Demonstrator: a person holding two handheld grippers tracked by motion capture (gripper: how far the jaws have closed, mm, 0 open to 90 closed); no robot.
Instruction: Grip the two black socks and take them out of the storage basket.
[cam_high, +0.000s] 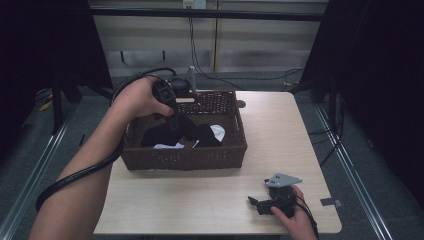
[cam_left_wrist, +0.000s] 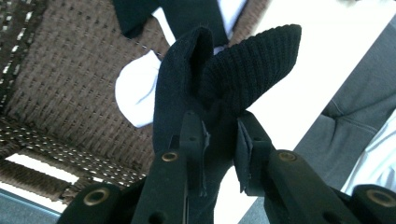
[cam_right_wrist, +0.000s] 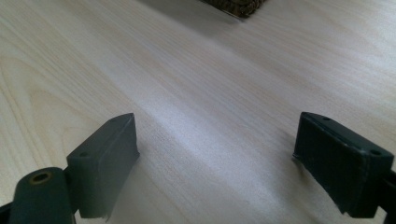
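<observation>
Above basket (cam_high: 150, 159) rim, sock-laden tongs (cam_left_wrist: 219, 135)

A black ribbed knit sock (cam_left_wrist: 219, 79) is pinched between the left gripper's (cam_left_wrist: 219, 140) fingers (cam_left_wrist: 194, 135), its folded cuff rising just beyond the fingertips, above a brown woven wicker basket (cam_high: 150, 156) holding black and white garments (cam_high: 200, 134).
</observation>
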